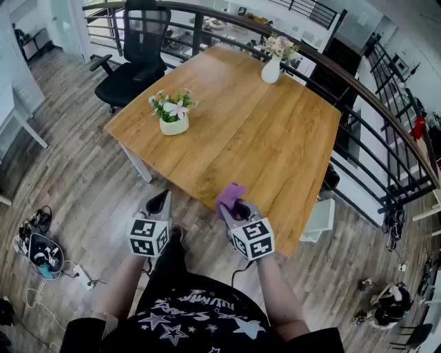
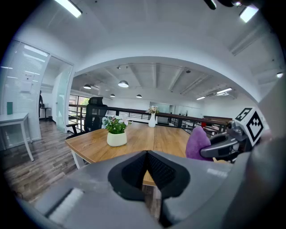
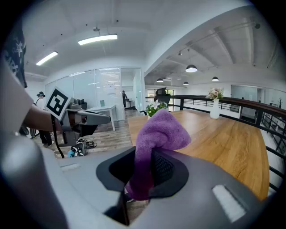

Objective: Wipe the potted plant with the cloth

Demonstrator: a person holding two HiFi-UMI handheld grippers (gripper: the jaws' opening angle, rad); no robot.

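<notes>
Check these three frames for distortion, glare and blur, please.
Head view: strong fisheye bows the railing; light is even and the potted plant is sharp. Left gripper view: round black vignette, ceiling lamps blown out. Right gripper view: same vignette; purple cloth crisp, background slightly soft.

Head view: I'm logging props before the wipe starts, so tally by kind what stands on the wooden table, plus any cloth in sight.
Potted plant: 1
Vase of flowers: 1
Purple cloth: 1
Total: 3
</notes>
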